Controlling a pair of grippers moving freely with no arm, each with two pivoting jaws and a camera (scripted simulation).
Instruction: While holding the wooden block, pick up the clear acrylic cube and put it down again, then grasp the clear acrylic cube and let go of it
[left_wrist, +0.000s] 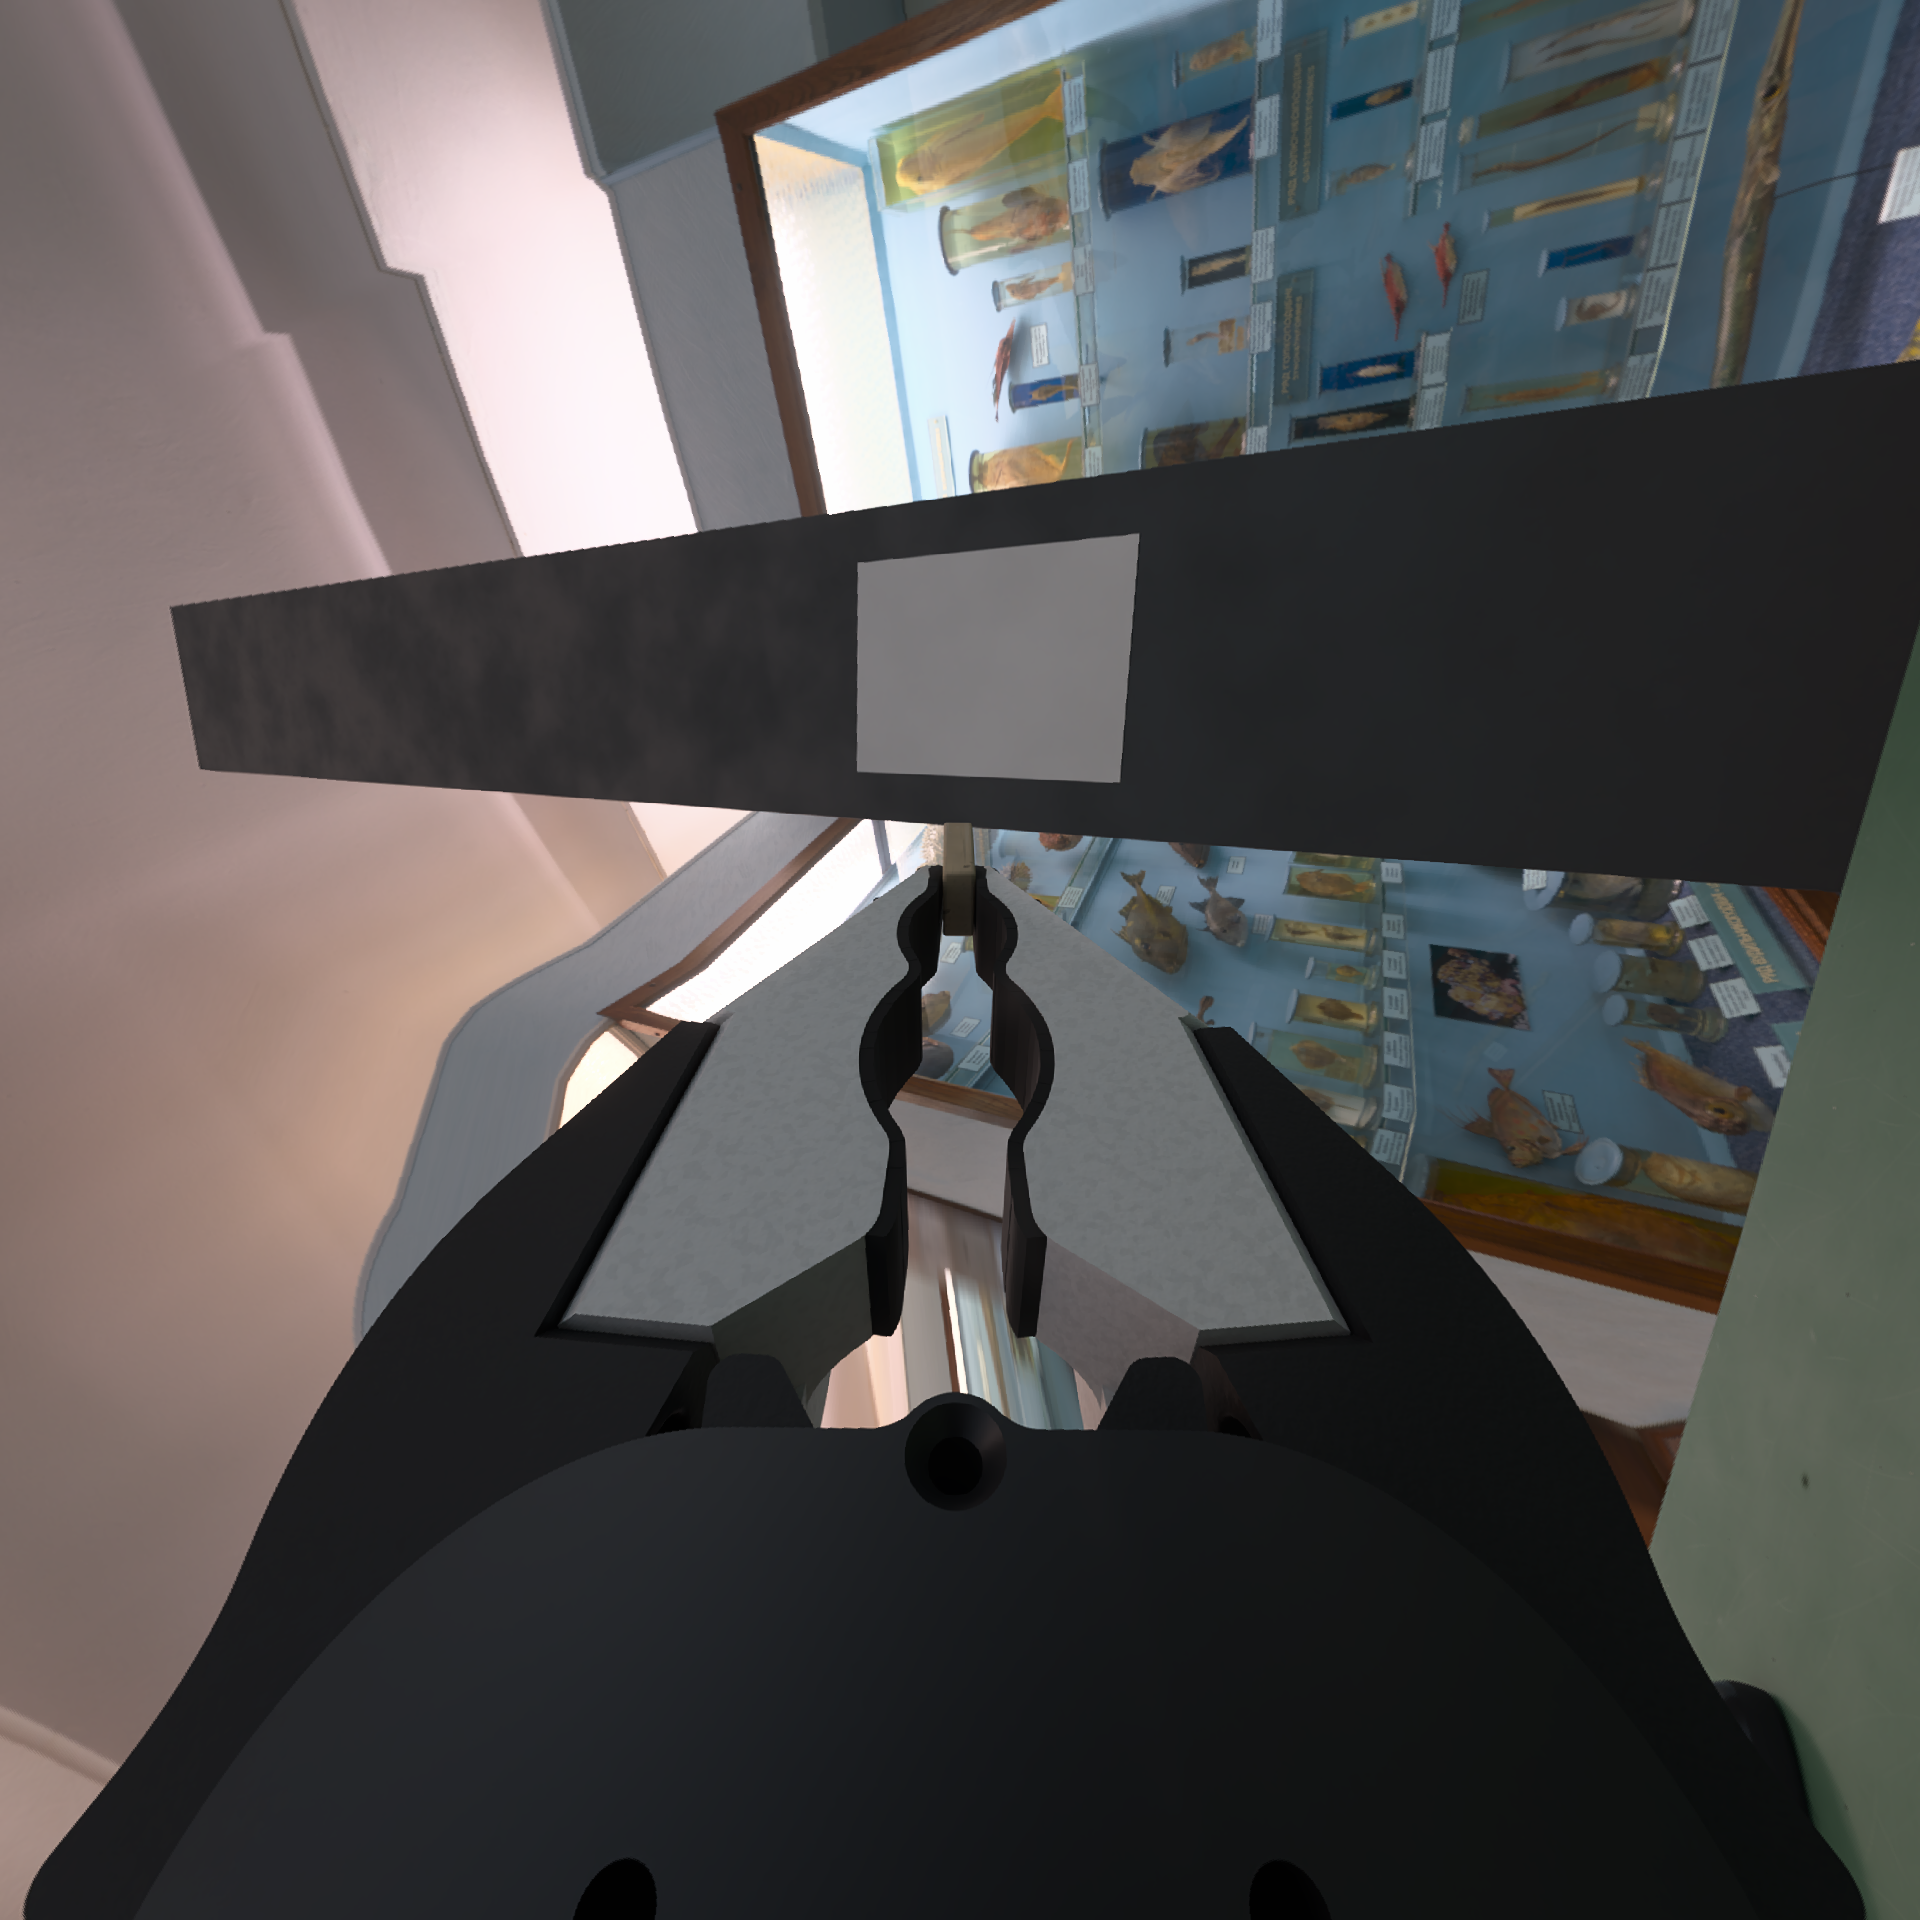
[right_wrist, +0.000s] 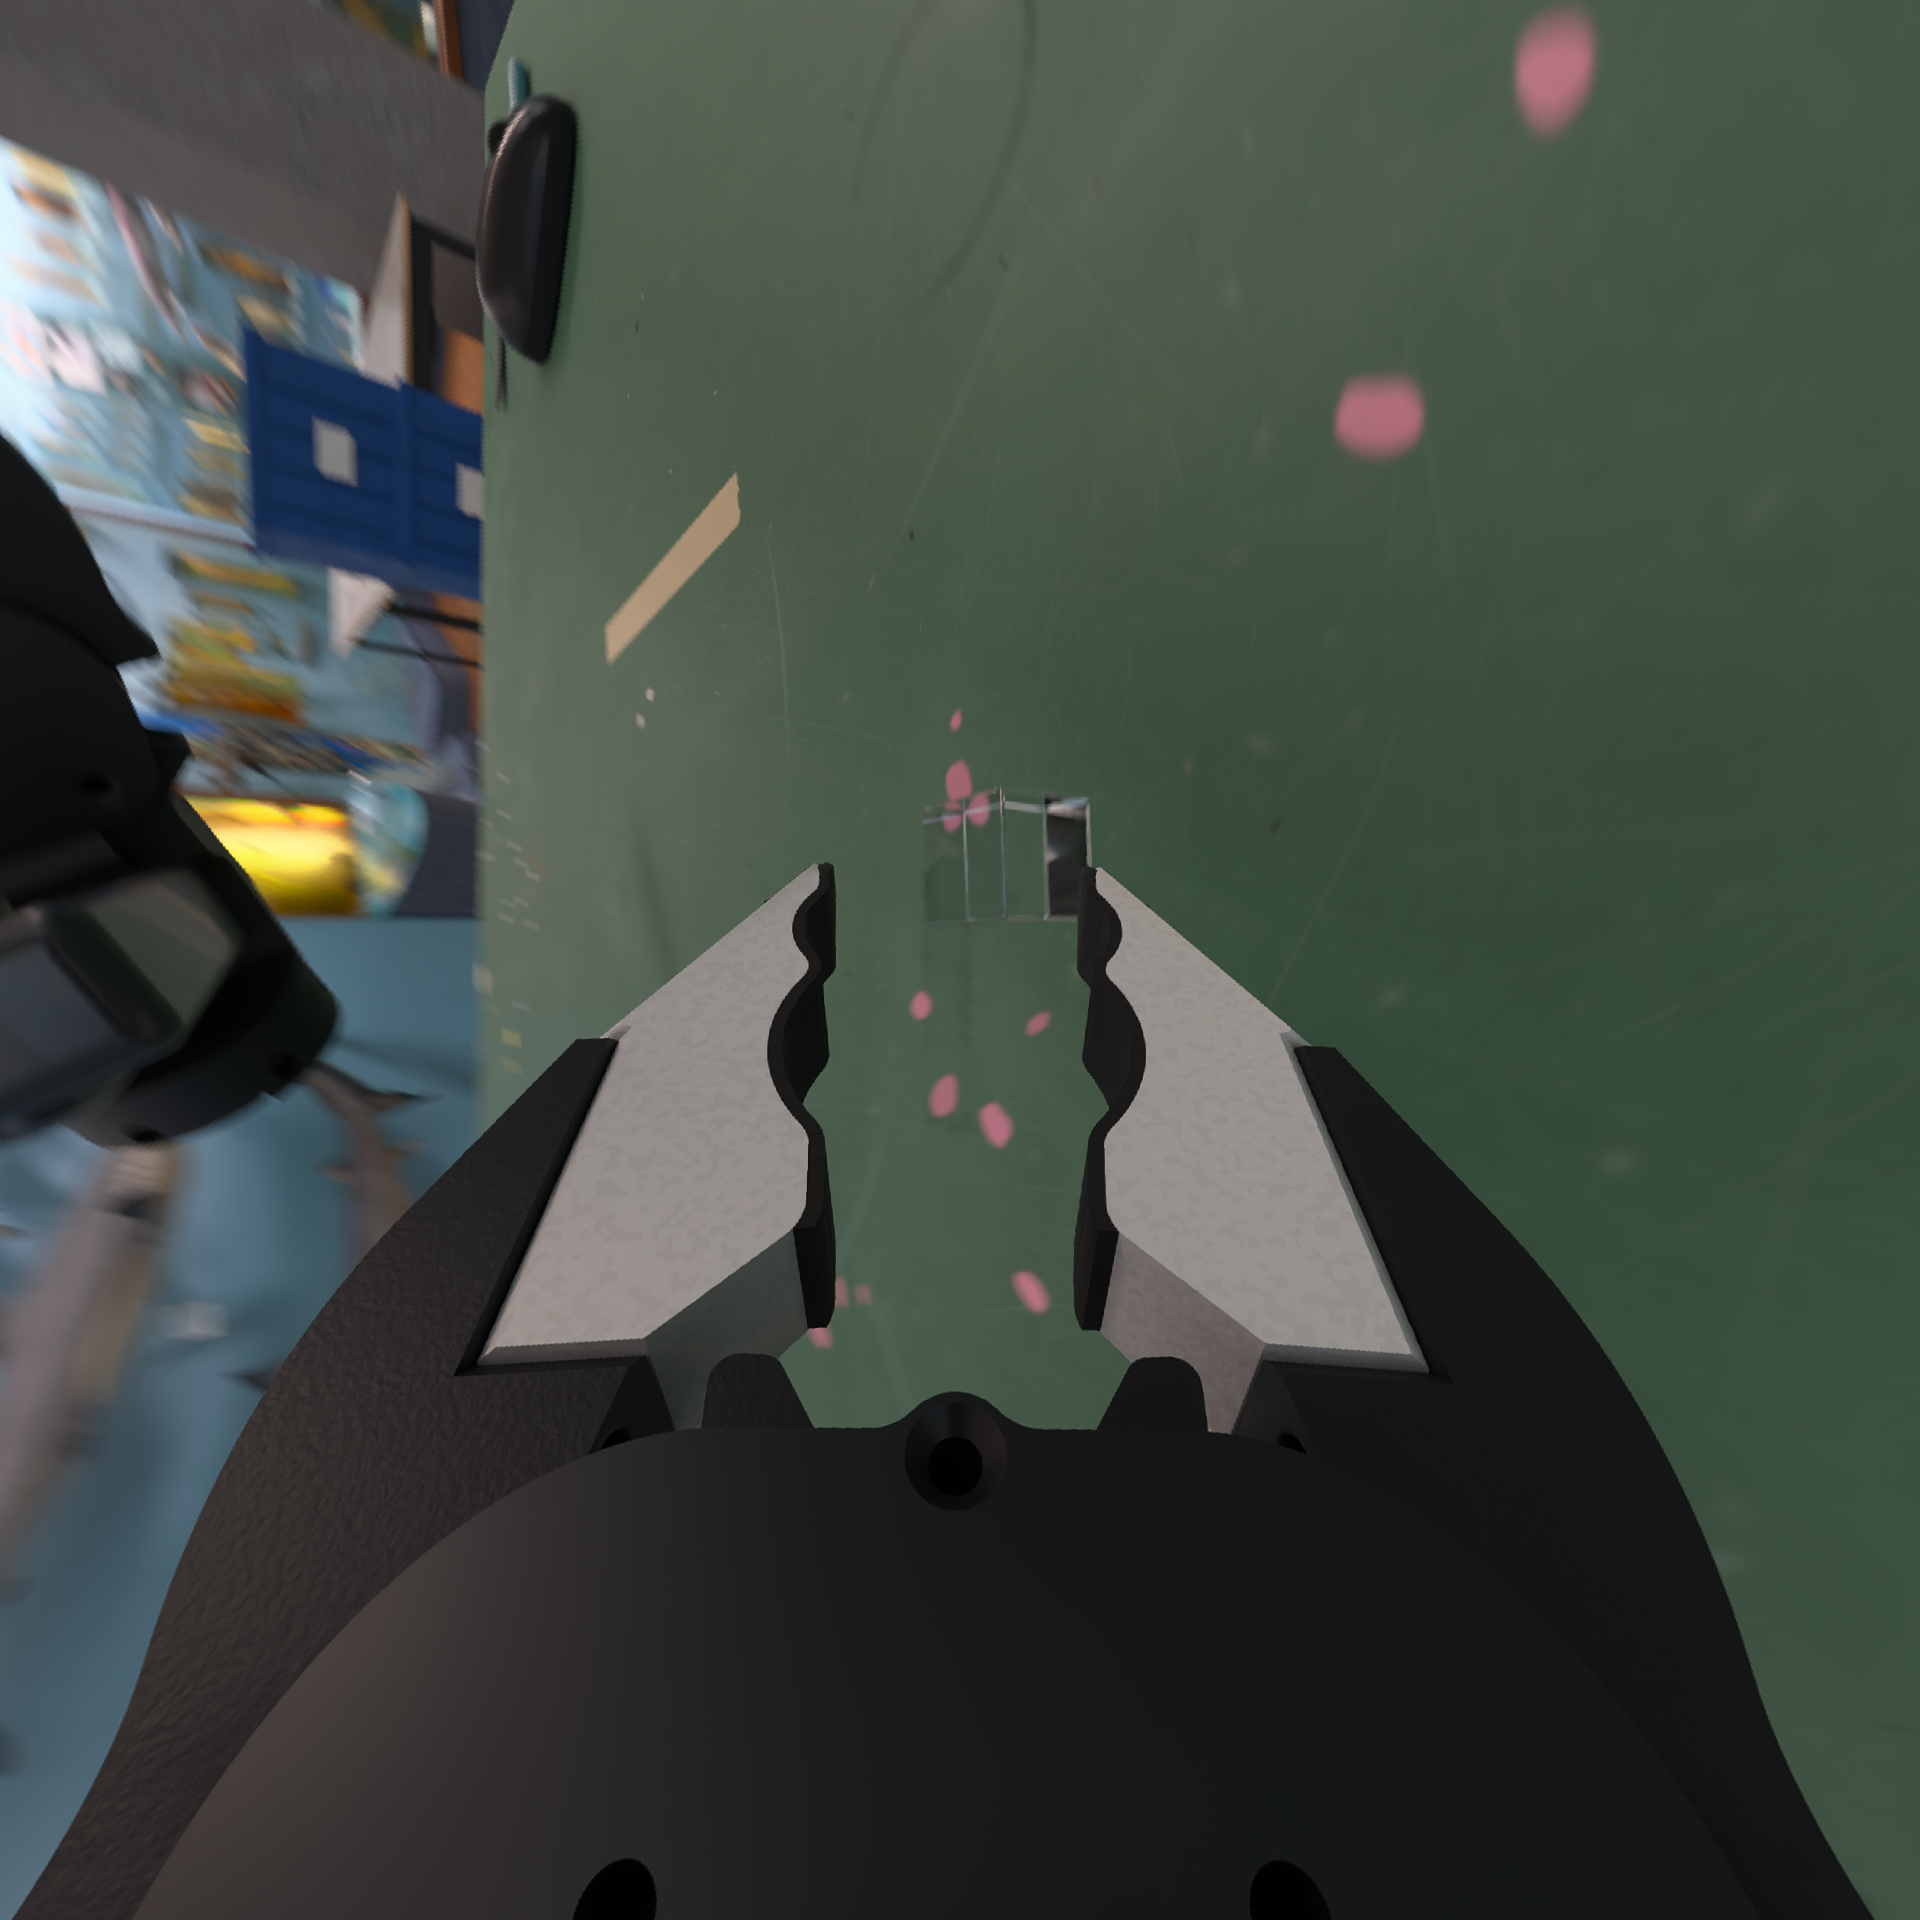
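In the left wrist view my left gripper (left_wrist: 957, 906) is shut on a small tan wooden block (left_wrist: 958, 854), pinched at the fingertips and sticking out past them. In the right wrist view the clear acrylic cube (right_wrist: 1023, 857) rests on the green table (right_wrist: 1351, 935), right at the tips of my right gripper (right_wrist: 956, 878). That gripper is open and empty. Its right fingertip (right_wrist: 1091, 914) is close to the cube's right side, and the cube sits right of the gap's centre. The left gripper's body (right_wrist: 135, 935) shows at the left edge.
A dark slab (left_wrist: 520, 686) with a grey square (left_wrist: 992, 655) crosses just beyond the left fingertips. A tan strip (right_wrist: 673, 566) lies on the table, which has pink spots. A black knob (right_wrist: 527, 223) sits at the table's left edge, with a blue panel (right_wrist: 353, 468) past it.
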